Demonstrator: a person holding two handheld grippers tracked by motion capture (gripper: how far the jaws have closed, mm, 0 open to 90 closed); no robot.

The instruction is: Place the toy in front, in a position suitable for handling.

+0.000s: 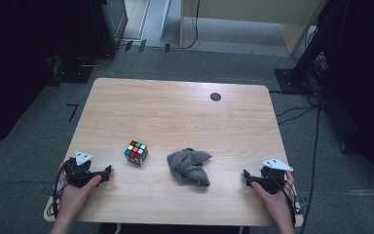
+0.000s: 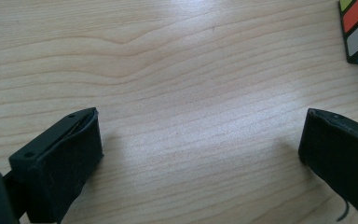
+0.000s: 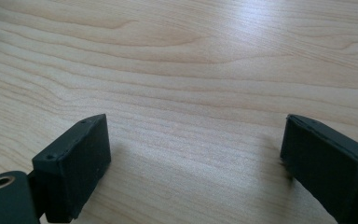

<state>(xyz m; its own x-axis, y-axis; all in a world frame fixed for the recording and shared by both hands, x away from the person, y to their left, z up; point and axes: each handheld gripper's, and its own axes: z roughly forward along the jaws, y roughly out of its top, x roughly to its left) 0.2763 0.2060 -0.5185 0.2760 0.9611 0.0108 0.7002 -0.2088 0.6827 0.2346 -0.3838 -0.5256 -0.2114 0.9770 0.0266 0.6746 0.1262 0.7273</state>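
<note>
Your left gripper (image 1: 108, 171): jaws wide apart, holding nothing, low over the table (image 1: 175, 105) | your right gripper (image 1: 246, 176): jaws wide apart, holding nothing | count: one cube (image 1: 136, 152), one grey cloth (image 1: 190, 166) | cube sits near your left gripper, ahead and to its right | cloth lies between both grippers, touching neither.

Pale wood-grain table (image 1: 175, 107) with a soft sheen; nubbly grey cloth (image 1: 190, 166); glossy plastic cube (image 1: 136, 152); matt black jaws.
</note>
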